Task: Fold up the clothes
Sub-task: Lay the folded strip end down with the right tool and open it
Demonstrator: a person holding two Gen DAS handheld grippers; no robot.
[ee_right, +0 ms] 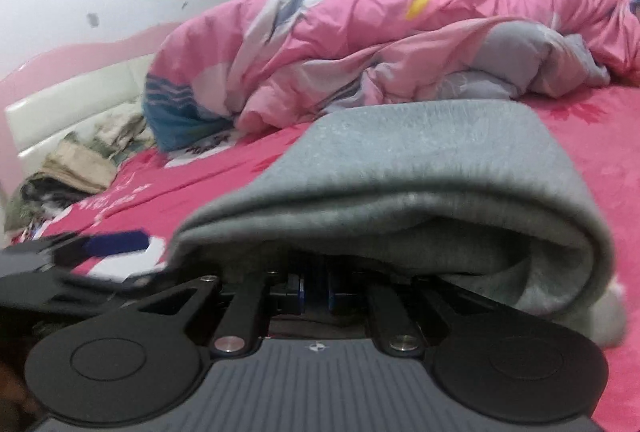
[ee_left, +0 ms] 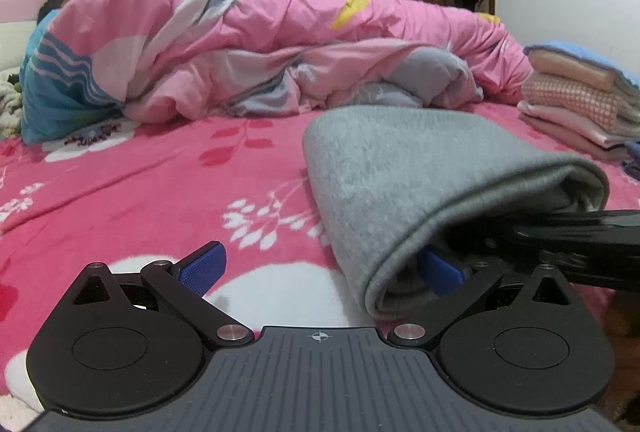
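Observation:
A folded grey garment (ee_left: 408,172) lies on the pink flowered bed sheet (ee_left: 140,200); it fills the middle of the right wrist view (ee_right: 420,168). My left gripper (ee_left: 320,272) is open at the garment's near left corner, its right blue pad (ee_left: 440,274) tucked under the fold and its left pad (ee_left: 204,268) out on the sheet. My right gripper (ee_right: 314,290) sits under the garment's near edge with its blue pads almost together; whether cloth is between them is hidden. The right gripper's black body (ee_left: 580,236) reaches in from the right.
A crumpled pink quilt (ee_left: 260,44) lies across the far side of the bed, with a person (ee_left: 56,4) beyond it at the left. A stack of folded clothes (ee_left: 580,100) sits at the far right. Loose clothes (ee_right: 72,168) lie by the white headboard (ee_right: 80,104).

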